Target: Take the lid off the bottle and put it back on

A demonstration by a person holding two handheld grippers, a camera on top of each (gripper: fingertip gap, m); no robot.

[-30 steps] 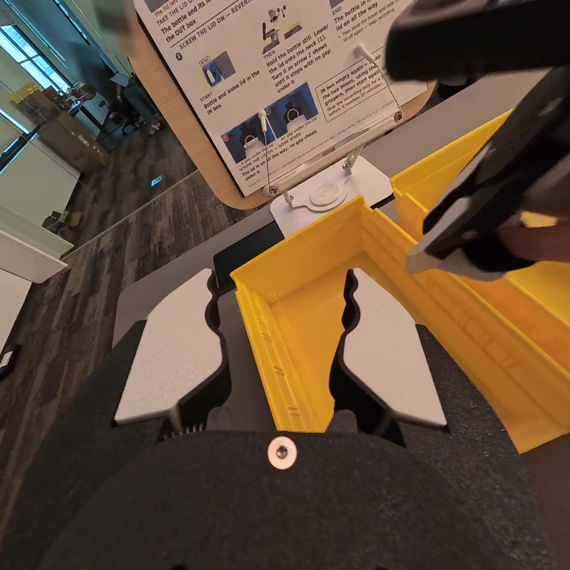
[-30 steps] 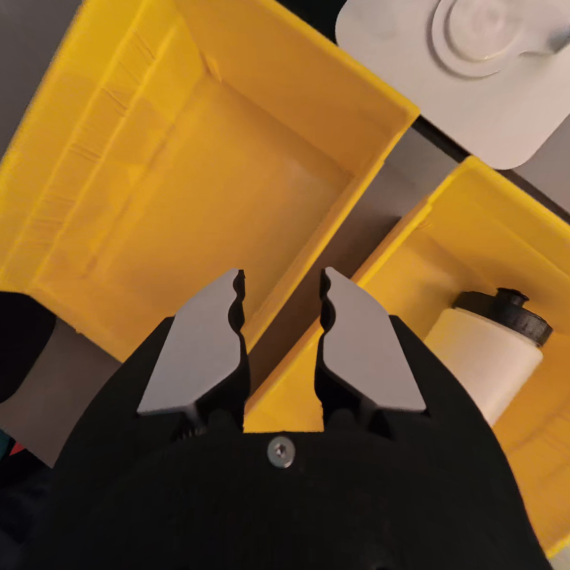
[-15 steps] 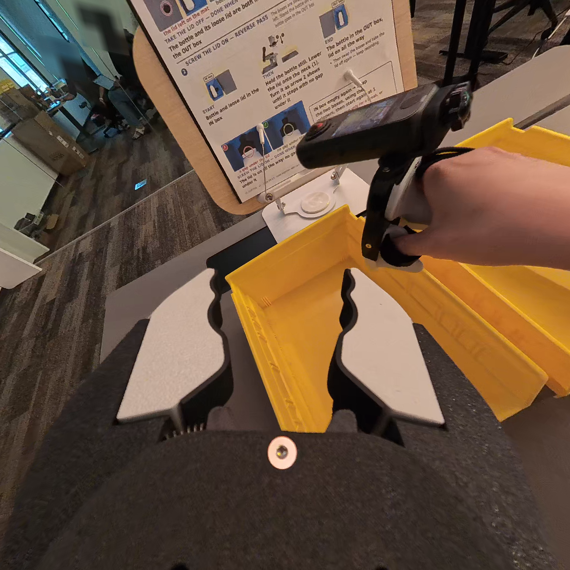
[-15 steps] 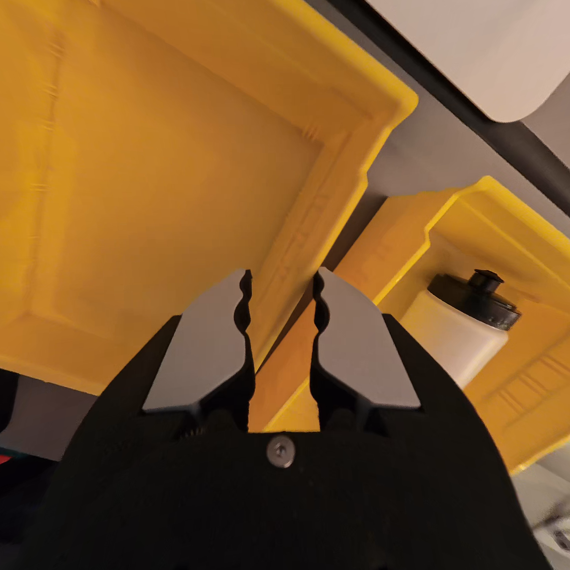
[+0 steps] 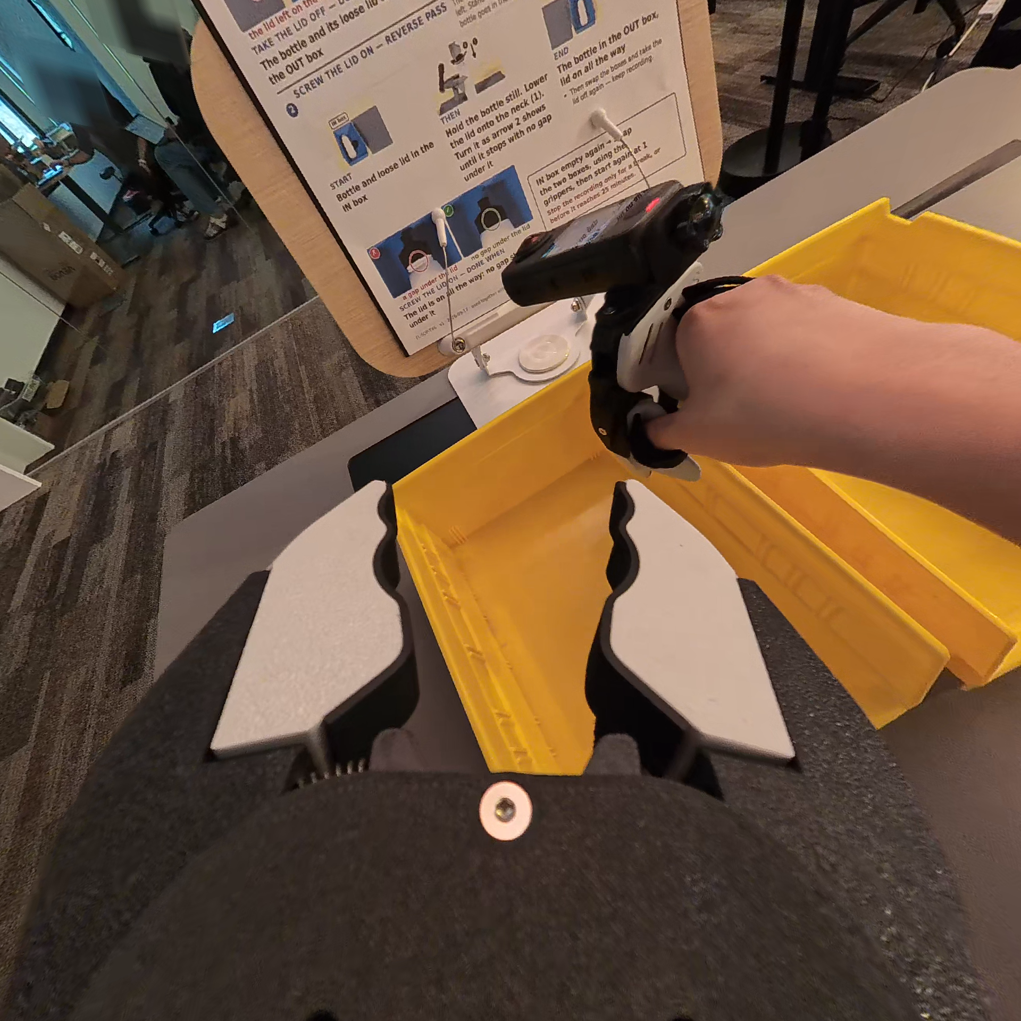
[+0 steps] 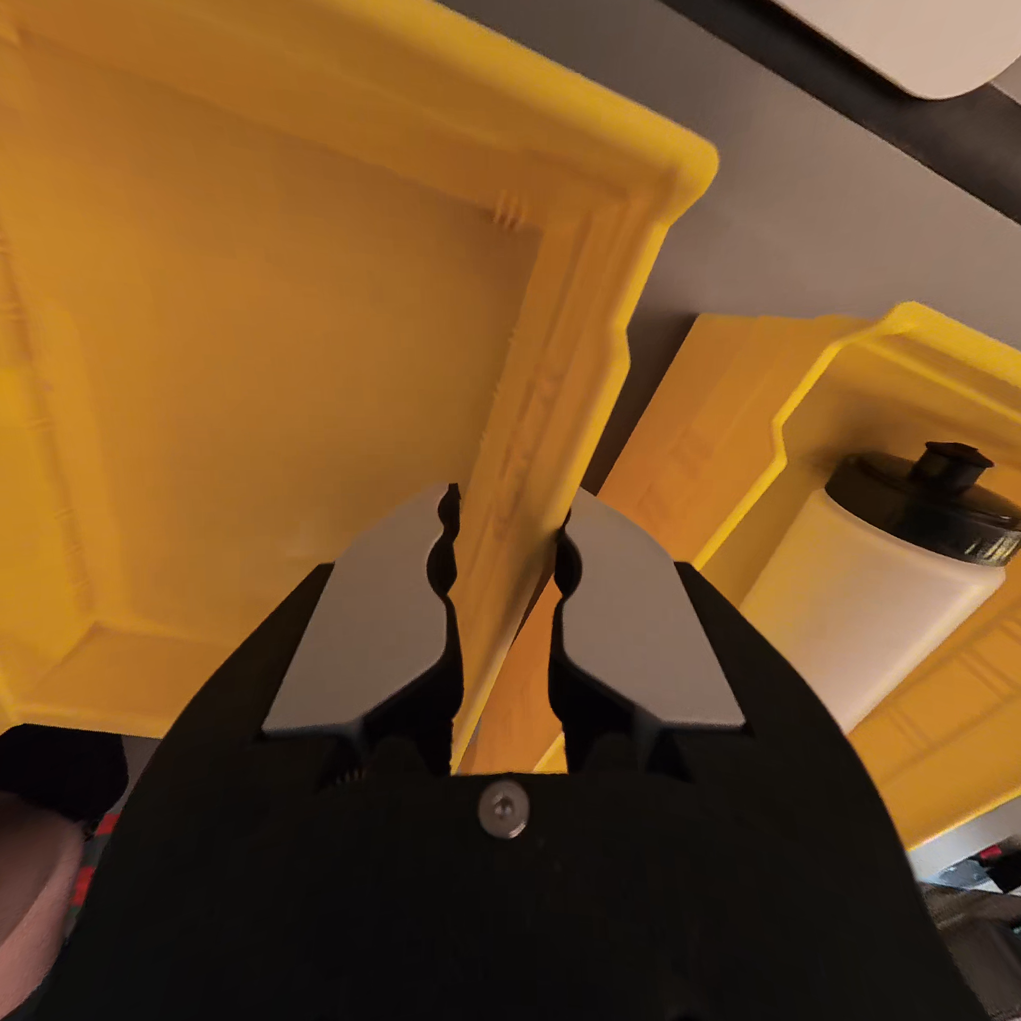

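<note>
A printed instruction sheet [image 5: 469, 138] stands on a wooden board [image 5: 265, 221]; the bottle lid [image 6: 933, 514] bears small markings.

Two bins side by side on a table, a bottle lying in the right one.

The left bin [image 6: 276, 342] and the right bin [image 6: 862, 387] sit just beside each other on the table [image 5: 265, 514], a narrow gap between their walls. The bottle [image 6: 862, 596] lies on its side in the right bin, its lid [image 6: 933, 503] on and pointing to the far end. Behind the bins stands a flat base plate [image 5: 497, 375], and on it rises an instruction board [image 5: 469, 166]. The right gripper [image 6: 511, 519] straddles the left bin's right wall; the left gripper [image 5: 503, 514] hangs over that bin's near left wall.
</note>
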